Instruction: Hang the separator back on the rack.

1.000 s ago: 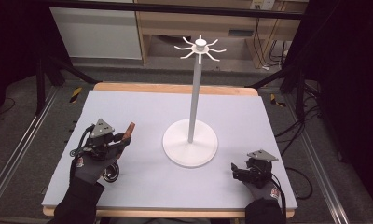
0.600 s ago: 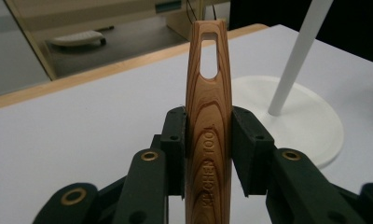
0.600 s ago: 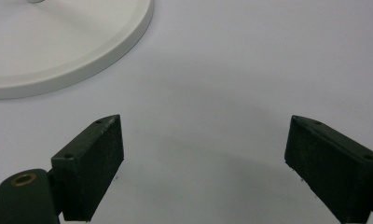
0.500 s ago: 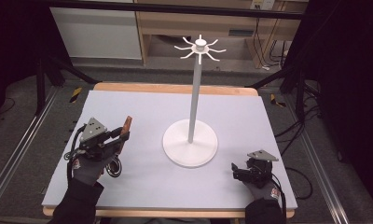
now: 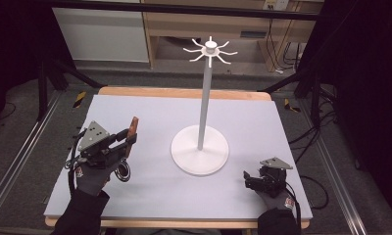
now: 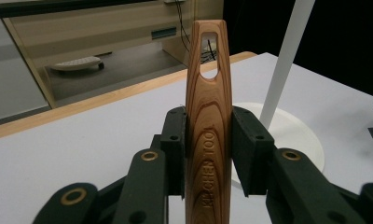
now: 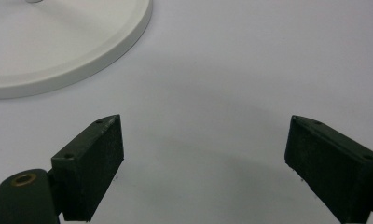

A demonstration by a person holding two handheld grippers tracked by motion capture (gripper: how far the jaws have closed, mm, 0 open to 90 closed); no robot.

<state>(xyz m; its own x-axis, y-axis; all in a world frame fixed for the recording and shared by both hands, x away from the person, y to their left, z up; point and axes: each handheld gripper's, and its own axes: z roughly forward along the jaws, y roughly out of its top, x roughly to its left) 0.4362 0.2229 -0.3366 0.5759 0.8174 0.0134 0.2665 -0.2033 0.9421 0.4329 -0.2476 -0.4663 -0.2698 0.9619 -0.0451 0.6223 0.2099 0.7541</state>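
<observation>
Our left tool (image 6: 208, 154) clamps a wooden handle (image 6: 208, 116) upright above the counter (image 5: 150, 105), left of the stand (image 5: 204, 103); our right tool (image 7: 203, 158) rests wide open. The slot looks narrow: a tilted approach could miss a hook (image 5: 209, 61) or topple the stand.

Left gripper (image 5: 128, 134) raised off the bench at the near left, gripped by a black-gloved left hand (image 5: 93, 169), jaws pointed up and toward the far right, clamped tight. Grey three-cornered plate on top, tilted. Cable looped beside the glove. In the left gripper view (image 6: 208, 154), both black pads pressed inward, nearly parallel. Right gripper (image 5: 246, 179) low at the near right, held in a gloved right hand (image 5: 277, 198), jaws facing left. In the right gripper view (image 7: 203, 158), jaws spread wide apart, close above the bench.
</observation>
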